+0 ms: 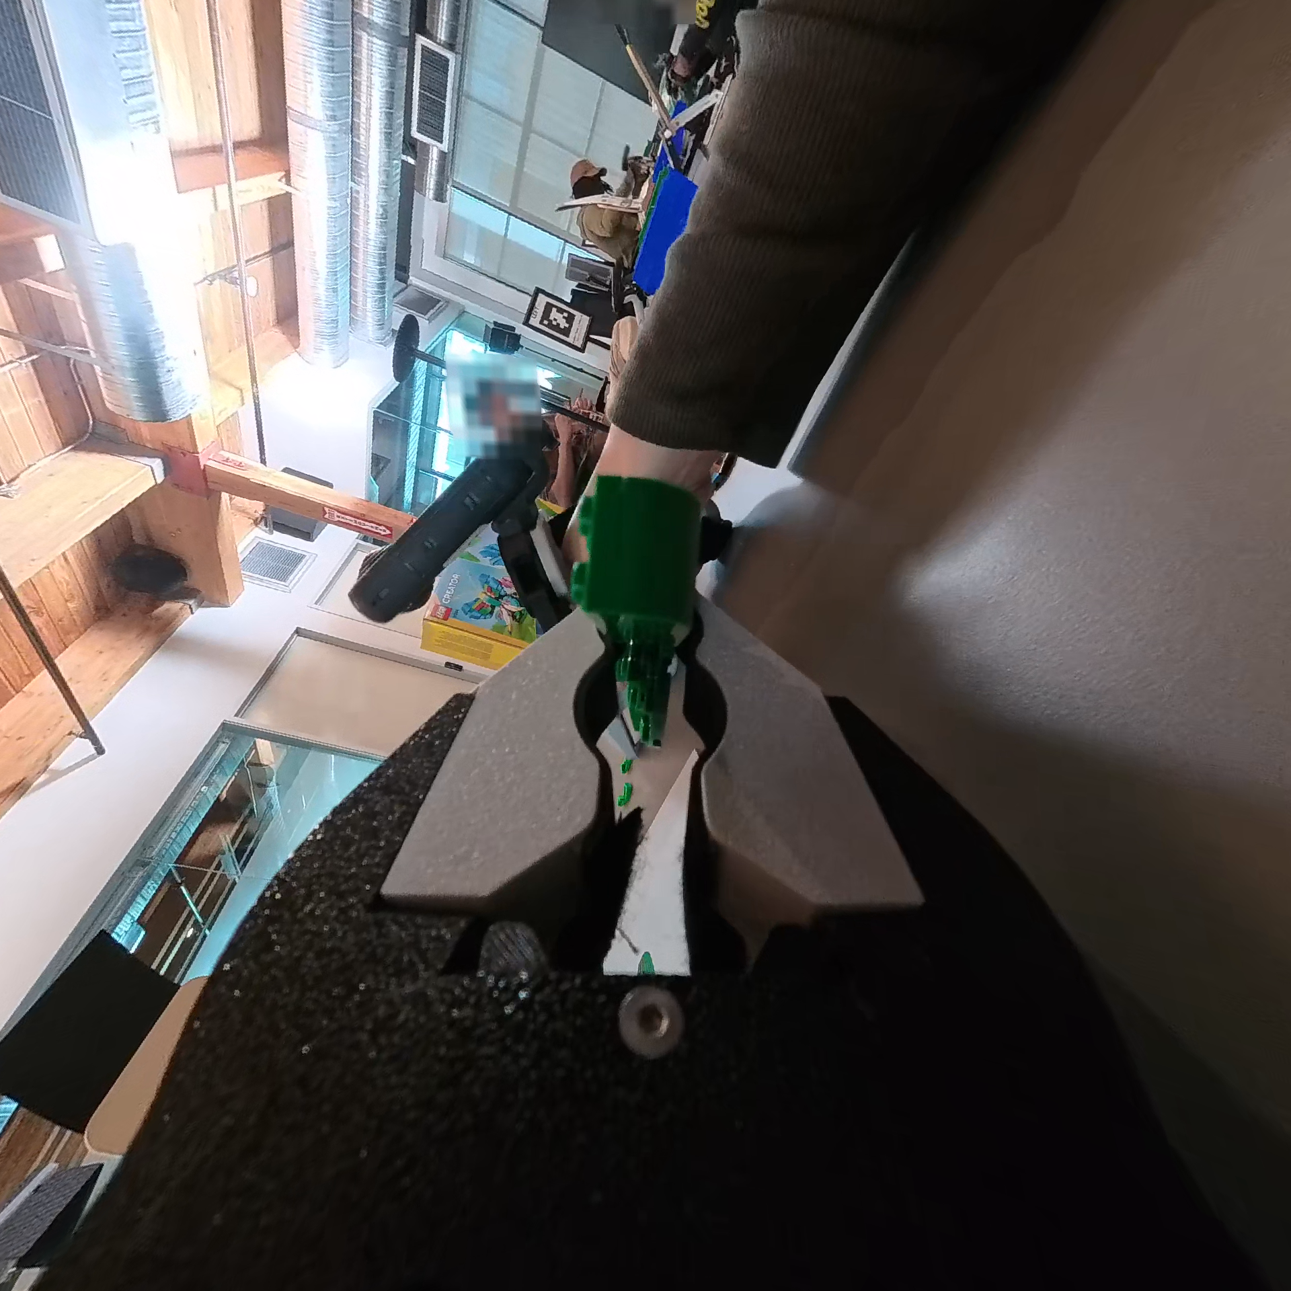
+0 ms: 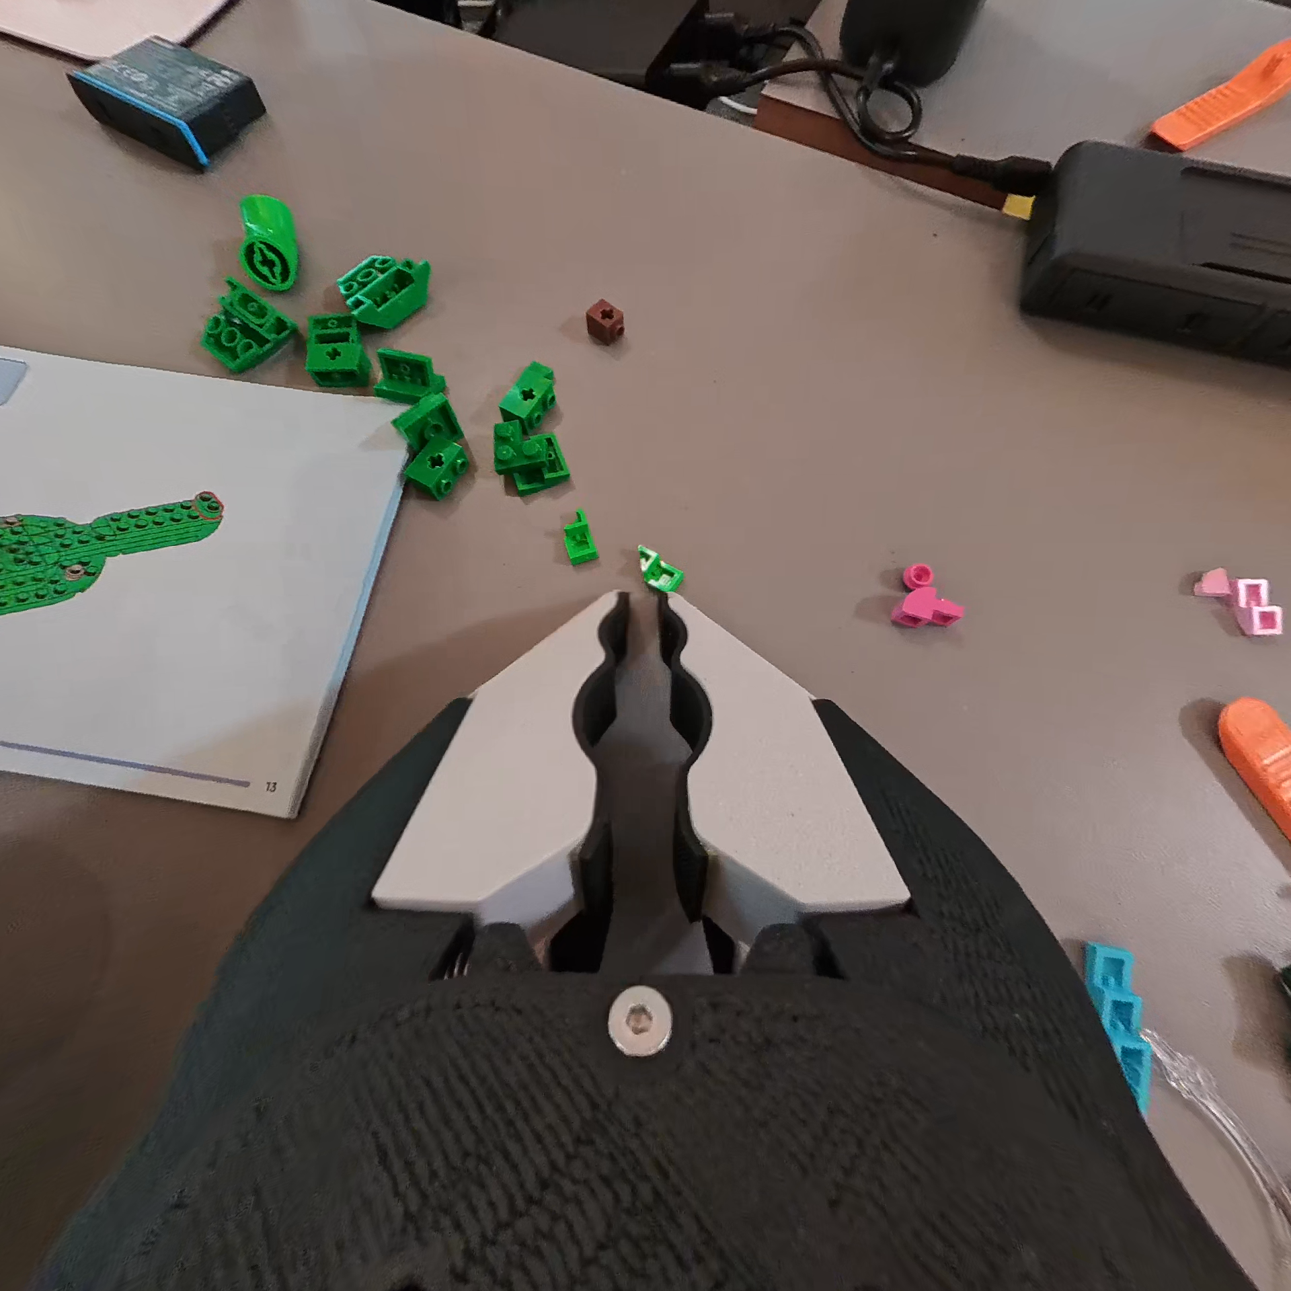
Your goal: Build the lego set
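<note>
In the left wrist view my left gripper [image 1: 646, 629] is shut on a green lego assembly [image 1: 636, 552]. The build sticks out past the fingertips and is held in the air beside the table edge. In the right wrist view my right gripper [image 2: 644, 601] hovers low over the grey table [image 2: 803, 419]. Its jaws stand a narrow gap apart with nothing between them. A small green piece [image 2: 660, 573] lies on the table just past the right fingertip, outside the jaws. Another small green piece [image 2: 580, 539] lies a little to the left.
A pile of green bricks [image 2: 433, 433] lies beside the open instruction booklet [image 2: 174, 629]. There are also a brown brick [image 2: 605, 321], pink pieces [image 2: 925, 604], orange separators [image 2: 1257, 761], blue pieces [image 2: 1118, 1013] and a black box [image 2: 1173, 251]. A sleeved arm [image 1: 768, 244] shows in the left wrist view. About 20 cm separates my left fingertips from my right. From my right tips it is roughly 10 cm to the brown brick [image 2: 605, 321]; from my left, 25 cm.
</note>
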A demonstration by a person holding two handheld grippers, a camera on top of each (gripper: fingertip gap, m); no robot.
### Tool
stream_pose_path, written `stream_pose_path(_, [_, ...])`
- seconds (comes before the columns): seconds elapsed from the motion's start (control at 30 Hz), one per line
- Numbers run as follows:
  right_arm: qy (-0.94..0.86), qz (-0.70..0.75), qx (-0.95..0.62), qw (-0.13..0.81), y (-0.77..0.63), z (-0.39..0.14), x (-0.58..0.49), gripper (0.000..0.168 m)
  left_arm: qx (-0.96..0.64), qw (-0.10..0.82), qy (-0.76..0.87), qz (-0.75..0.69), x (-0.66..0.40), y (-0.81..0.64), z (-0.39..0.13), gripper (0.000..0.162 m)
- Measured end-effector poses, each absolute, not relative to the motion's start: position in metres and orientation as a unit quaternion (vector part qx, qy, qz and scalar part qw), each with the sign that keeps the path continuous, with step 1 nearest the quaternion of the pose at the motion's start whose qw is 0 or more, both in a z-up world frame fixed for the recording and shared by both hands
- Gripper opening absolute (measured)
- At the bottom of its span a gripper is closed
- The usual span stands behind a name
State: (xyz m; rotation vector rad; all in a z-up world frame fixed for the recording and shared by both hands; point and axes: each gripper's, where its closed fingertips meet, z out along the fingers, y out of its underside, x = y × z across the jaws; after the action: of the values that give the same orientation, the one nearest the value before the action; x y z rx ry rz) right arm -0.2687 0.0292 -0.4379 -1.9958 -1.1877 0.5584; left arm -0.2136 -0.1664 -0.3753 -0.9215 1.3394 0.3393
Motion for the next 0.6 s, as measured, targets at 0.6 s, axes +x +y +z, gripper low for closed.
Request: stream_pose_path(0.6, [-0.546,0.246,-0.72,0.351,0.0252,-0.4378,-0.2786,0.022,-0.41,0.669,0.602,0.149,-0.213,-0.1674,-0.3785,0.009])
